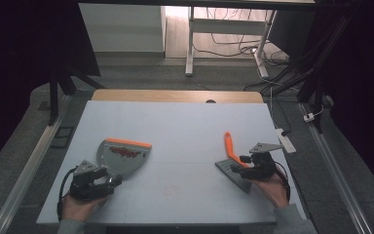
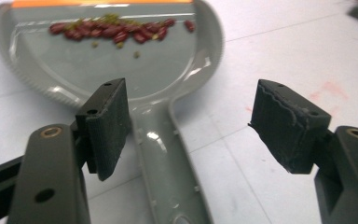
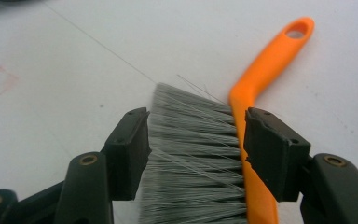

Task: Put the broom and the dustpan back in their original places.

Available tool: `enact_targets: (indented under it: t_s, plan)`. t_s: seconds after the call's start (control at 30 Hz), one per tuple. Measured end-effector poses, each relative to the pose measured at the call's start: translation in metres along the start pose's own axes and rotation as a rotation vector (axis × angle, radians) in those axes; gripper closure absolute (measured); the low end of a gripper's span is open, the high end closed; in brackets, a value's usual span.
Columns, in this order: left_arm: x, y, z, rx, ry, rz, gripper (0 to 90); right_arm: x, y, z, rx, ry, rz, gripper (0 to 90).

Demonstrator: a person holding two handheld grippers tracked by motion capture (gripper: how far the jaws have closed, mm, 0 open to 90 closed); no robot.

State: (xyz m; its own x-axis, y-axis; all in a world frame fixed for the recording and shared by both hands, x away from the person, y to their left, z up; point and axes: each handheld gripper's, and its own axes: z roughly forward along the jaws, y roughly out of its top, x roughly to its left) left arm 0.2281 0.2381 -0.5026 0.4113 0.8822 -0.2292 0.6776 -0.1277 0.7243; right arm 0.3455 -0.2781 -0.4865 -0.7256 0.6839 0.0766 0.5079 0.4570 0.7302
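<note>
Both grippers sit low on the white table [image 1: 175,126], one in each hand. My left gripper [image 2: 191,116] has its jaws spread wide, ribbed black pads [image 2: 107,121] either side of the grey dustpan's handle [image 2: 168,163] but not closed on it; the left pad is just beside the handle, the right one well apart. The dustpan [image 1: 121,157] is smooth glossy plastic, rounded at the back, with an orange strip along its front lip and a row of small dark red beans [image 2: 116,30] lying in it. My right gripper [image 3: 196,144] is also spread, its jaws bracketing the brush [image 1: 233,163], which lies flat: stiff grey bristles [image 3: 191,163] between the pads, the orange plastic spine touching the right pad, its curved handle [image 3: 279,51] with a hanging hole pointing away.
</note>
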Motion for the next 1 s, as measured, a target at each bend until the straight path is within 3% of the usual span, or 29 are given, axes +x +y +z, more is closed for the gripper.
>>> enact_targets:
  t_s: [0.2, 0.5, 0.67, 1.0]
  plan:
    - [-0.001, 0.001, 0.004, 0.005, -0.077, 0.047, 29.1, 0.011, -0.006, -0.009, -0.042, 0.013, -0.049, 42.6]
    - [-0.005, 0.0, 0.008, 0.025, -0.128, 0.083, 29.0, 0.021, -0.021, -0.018, -0.077, 0.059, -0.091, 42.6]
    - [-0.008, 0.0, 0.011, 0.041, -0.141, 0.097, 29.1, 0.021, -0.024, -0.019, -0.08, 0.054, -0.122, 42.6]
    - [-0.008, 0.0, 0.012, 0.047, -0.145, 0.096, 29.2, 0.02, -0.024, -0.018, -0.086, 0.053, -0.123, 42.5]
